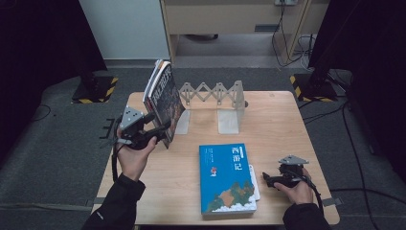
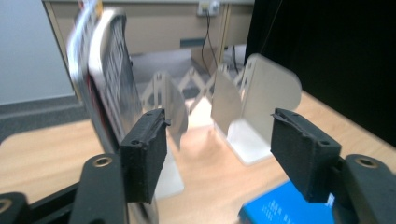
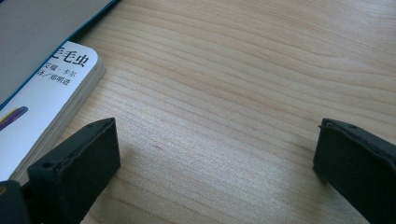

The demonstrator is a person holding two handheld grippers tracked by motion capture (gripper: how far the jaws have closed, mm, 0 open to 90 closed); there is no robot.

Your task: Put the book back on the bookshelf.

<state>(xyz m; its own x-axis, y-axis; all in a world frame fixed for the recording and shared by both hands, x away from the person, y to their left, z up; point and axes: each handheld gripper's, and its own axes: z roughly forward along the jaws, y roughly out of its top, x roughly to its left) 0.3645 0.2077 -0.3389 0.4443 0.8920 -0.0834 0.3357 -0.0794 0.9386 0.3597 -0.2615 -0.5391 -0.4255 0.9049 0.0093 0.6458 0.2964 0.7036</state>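
A book with a dark illustrated cover (image 1: 163,98) stands tilted at the left end of a folding metal book rack (image 1: 215,93). My left gripper (image 1: 163,130) hovers at that book's lower front corner. In the left gripper view its jaws (image 2: 219,140) stand open with nothing between them, and the standing book (image 2: 105,79) rises just outside the left jaw. A blue book (image 1: 227,177) lies flat at the table's front on a thinner white book (image 1: 257,186). My right gripper (image 1: 268,179) rests open on the wood just right of them, with bare table between its jaws (image 3: 217,144) and the white book (image 3: 51,93) beside them.
The rack's two pale end plates (image 1: 229,120) stand at the back middle of the wooden table (image 1: 282,124), with its scissor lattice behind them. Cables and black stands with striped bases sit on the floor beyond the table.
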